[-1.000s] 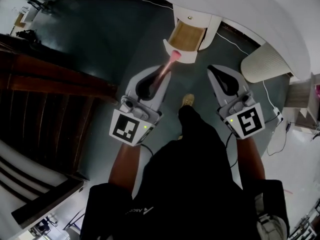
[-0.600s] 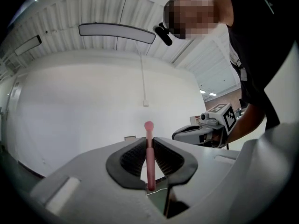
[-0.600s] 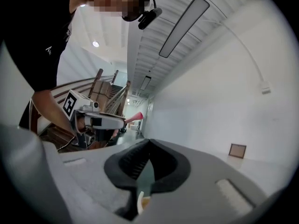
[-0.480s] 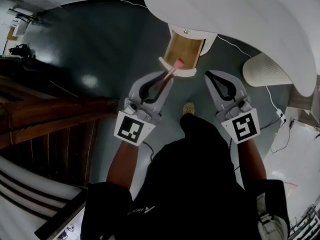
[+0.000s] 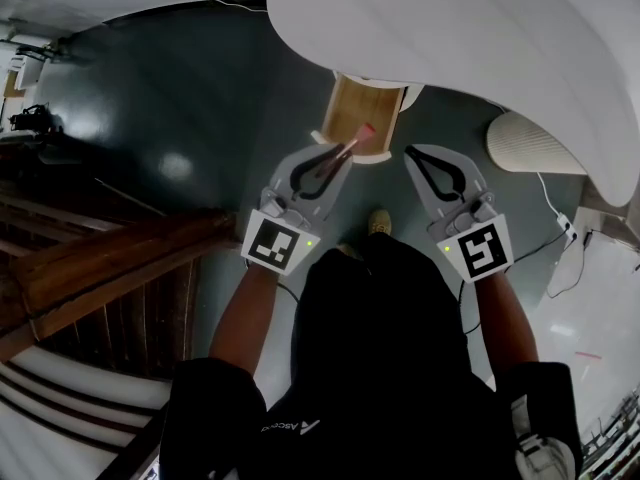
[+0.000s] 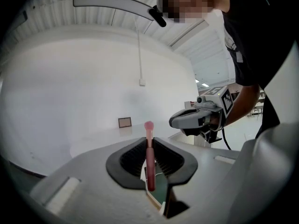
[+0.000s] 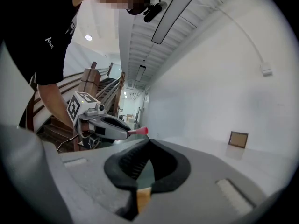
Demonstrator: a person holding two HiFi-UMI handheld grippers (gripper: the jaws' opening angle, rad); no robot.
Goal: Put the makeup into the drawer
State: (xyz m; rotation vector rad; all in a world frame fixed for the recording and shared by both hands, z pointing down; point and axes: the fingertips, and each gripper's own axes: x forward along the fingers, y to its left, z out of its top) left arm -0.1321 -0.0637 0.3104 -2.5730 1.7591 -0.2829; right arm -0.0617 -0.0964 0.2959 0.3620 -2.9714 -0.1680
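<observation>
A slim pink makeup stick points toward the open wooden drawer under the white round table. My left gripper is shut on the stick, whose pink tip reaches over the drawer's front edge. My right gripper hovers beside it on the right, level with the drawer front, its jaws shut with nothing between them. In the gripper views each gripper sees the other: the right gripper and the left gripper with the stick's tip.
A white ribbed cylinder stands on the dark floor to the right of the drawer, with a cable trailing past it. Dark wooden stairs and a rail fill the left side. The person's shoe shows below the grippers.
Both grippers have moved forward and lower toward the drawer. The stick's tip has gone from short of the drawer front to over its edge. Neither grip has changed.
</observation>
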